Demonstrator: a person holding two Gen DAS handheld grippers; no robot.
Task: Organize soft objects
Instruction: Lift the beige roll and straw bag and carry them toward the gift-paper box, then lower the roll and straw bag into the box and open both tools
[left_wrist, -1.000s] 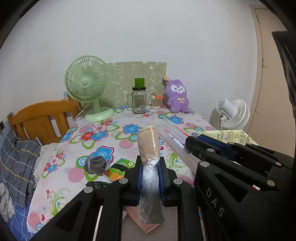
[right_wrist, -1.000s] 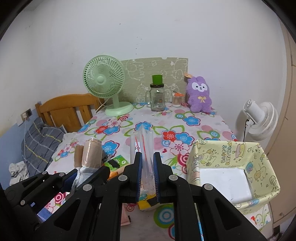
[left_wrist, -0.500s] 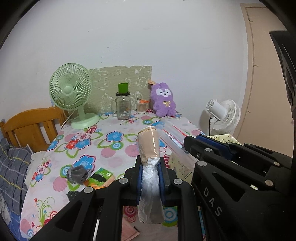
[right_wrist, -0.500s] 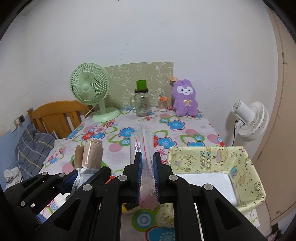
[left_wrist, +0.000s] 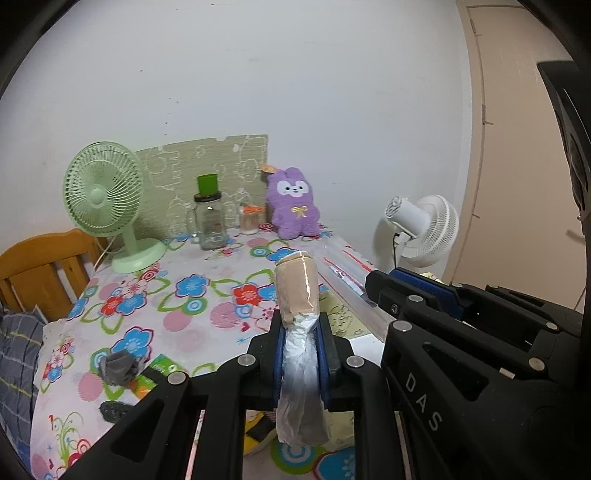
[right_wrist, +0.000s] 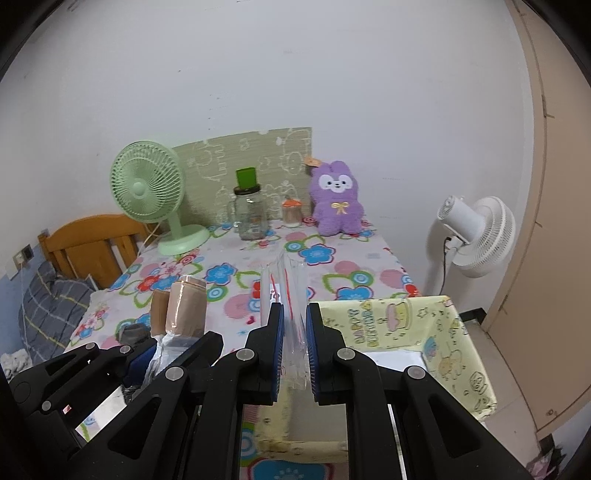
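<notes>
My left gripper (left_wrist: 301, 334) is shut on a clear-wrapped bundle of beige rolled soft items (left_wrist: 296, 288), held above the flowered table; it also shows in the right wrist view (right_wrist: 184, 306). My right gripper (right_wrist: 294, 325) is shut on a clear zip bag with a red seal line (right_wrist: 286, 291), held over the near left part of the yellow patterned box (right_wrist: 436, 332). The zip bag also shows in the left wrist view (left_wrist: 347, 280). A grey rolled sock (left_wrist: 116, 367) lies on the table at the left front.
At the table's back stand a green desk fan (left_wrist: 103, 195), a glass jar with a green lid (left_wrist: 210, 218), a small jar (left_wrist: 251, 221) and a purple plush bunny (left_wrist: 293, 206). A white fan (right_wrist: 476, 229) stands on the right. A wooden bed frame (left_wrist: 40, 269) is left.
Both grippers have moved to the right with their loads. The yellow box now lies under the right gripper. The table items have shifted left in both views.
</notes>
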